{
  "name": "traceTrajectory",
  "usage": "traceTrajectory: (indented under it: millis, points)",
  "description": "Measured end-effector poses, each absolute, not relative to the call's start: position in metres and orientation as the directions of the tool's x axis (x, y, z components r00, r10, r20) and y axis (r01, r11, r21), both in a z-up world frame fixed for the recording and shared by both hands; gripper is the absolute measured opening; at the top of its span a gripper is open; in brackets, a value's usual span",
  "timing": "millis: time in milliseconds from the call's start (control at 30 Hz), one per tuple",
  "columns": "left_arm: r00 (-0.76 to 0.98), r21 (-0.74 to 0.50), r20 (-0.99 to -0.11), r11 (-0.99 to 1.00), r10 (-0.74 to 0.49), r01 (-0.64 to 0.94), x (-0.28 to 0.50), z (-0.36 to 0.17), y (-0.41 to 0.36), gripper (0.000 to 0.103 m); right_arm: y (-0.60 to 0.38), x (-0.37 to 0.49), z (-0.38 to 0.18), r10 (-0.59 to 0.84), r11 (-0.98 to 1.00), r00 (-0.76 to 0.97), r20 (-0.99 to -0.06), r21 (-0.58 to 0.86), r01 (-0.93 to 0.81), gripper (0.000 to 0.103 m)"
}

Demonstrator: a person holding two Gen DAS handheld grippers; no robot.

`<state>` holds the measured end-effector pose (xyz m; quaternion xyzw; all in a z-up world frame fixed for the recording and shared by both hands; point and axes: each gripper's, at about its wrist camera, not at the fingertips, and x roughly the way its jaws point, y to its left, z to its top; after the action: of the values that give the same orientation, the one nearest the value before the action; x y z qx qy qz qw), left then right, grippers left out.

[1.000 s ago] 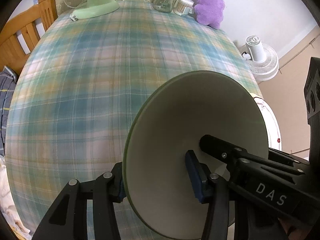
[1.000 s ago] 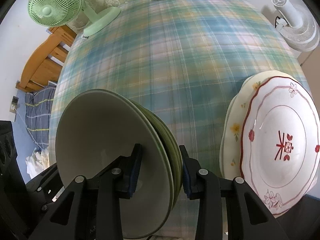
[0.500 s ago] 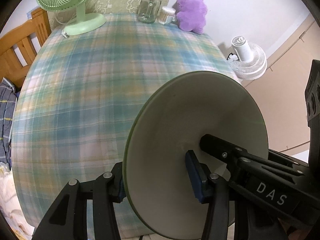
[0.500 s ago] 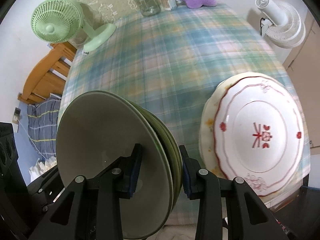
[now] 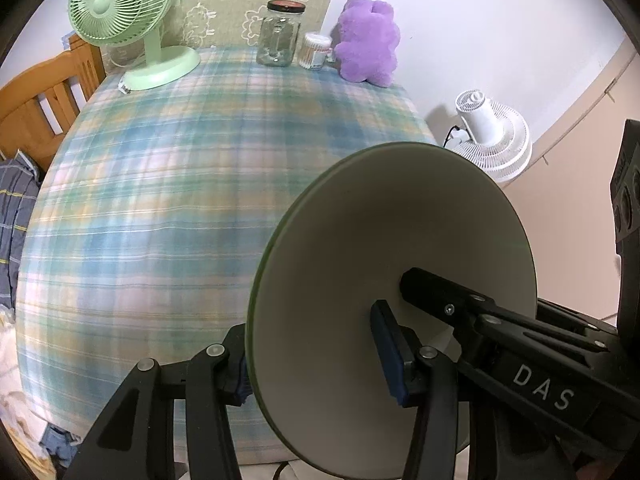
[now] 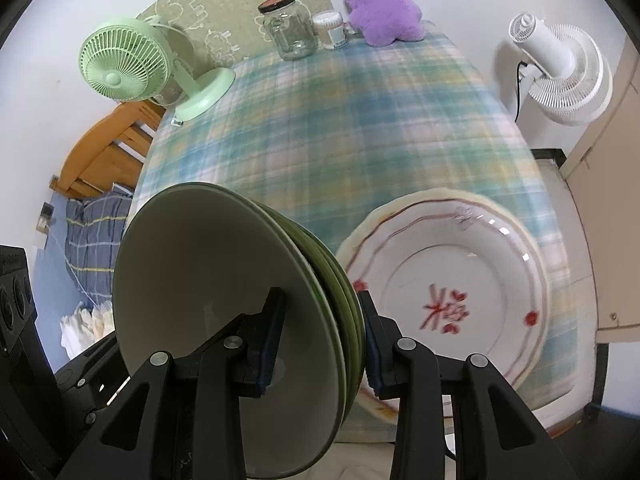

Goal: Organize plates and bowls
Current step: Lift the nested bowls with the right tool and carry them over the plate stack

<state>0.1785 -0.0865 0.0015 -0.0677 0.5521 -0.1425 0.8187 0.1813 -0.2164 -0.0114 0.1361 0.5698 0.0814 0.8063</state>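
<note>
A stack of green plates (image 5: 400, 240) stands on edge in the air above the near edge of the table (image 5: 160, 200). My left gripper (image 5: 316, 364) is shut on its rim, one pad on each face. A finger (image 5: 440, 300) of the right gripper presses on the same pale inner face from the right. In the right wrist view my right gripper (image 6: 322, 340) is shut on the green stack (image 6: 208, 264), whose several rims show between the pads. A white plate with red marks (image 6: 448, 296) lies on a cream plate (image 6: 400, 202) at the table's near right corner.
At the back of the plaid tablecloth (image 6: 360, 120) stand a green desk fan (image 5: 120, 12), a glass jar (image 5: 280, 32), a small cotton-swab tub (image 5: 316, 50) and a purple plush toy (image 5: 368, 40). A white floor fan (image 5: 492, 140) stands to the right, a wooden frame (image 5: 36, 96) to the left.
Both grippers have risen and drawn back from the table with the green stack still clamped. The table looks smaller and its back edge has come into view.
</note>
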Motion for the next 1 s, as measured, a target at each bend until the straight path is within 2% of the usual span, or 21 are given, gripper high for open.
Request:
traceTrajectory:
  millis: [467, 1000]
  points:
    - [0.342, -0.282, -0.89, 0.954, -0.301, 0.105, 0.18, -0.009, -0.151, 0.049, -0.282, 0.191, -0.016, 0.291, 0.954, 0.308, -0.906, 0.301, -0.017, 0.039]
    - [0.274, -0.293, -0.917, 0.956, -0.289, 0.026, 0.183, -0.045, -0.192, 0.049, -0.327, 0.201, -0.054, 0.293, 0.956, 0.215, -0.932, 0.292, -0.034, 0.039]
